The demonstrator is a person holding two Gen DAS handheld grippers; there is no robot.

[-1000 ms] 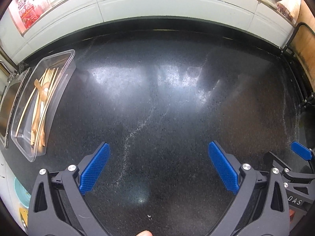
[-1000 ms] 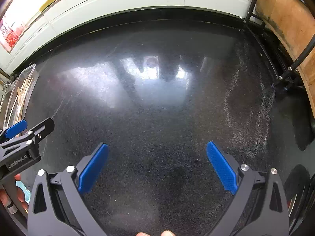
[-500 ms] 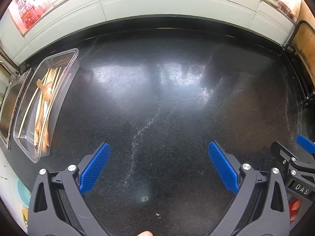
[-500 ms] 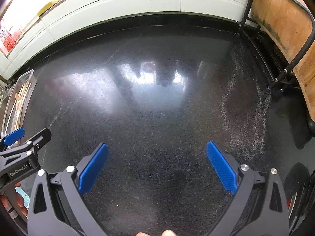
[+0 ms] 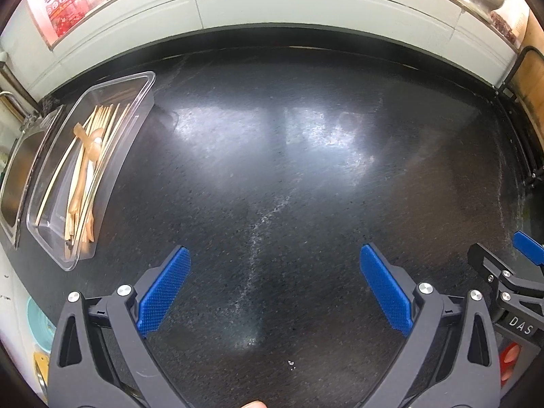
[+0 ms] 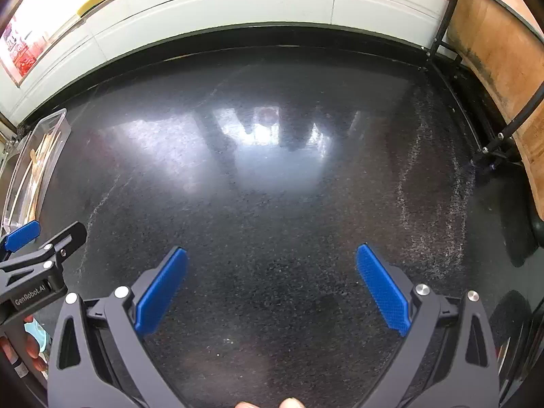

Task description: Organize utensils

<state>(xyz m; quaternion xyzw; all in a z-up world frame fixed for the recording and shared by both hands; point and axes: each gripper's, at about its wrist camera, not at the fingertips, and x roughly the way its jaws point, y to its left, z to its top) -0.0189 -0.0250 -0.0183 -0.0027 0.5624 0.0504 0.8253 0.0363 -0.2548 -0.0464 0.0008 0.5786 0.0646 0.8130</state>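
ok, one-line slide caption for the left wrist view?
Left tongs open and empty above the black countertop; wooden utensils lie in a clear tray at far left.

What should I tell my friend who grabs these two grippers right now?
Left hand-held gripper: open, holding nothing, over the black counter.
Right hand-held gripper: open, holding nothing, over the same counter.
The utensils, wooden chopsticks and spoons, lie in the clear tray at the counter's far left, next to the metal sink.
Done: the utensils in view are in the tray; none lie loose on the counter.
Left: nothing visible to pick up; they lie loosely crossed, so maybe straighten them. Look outside these views for more.
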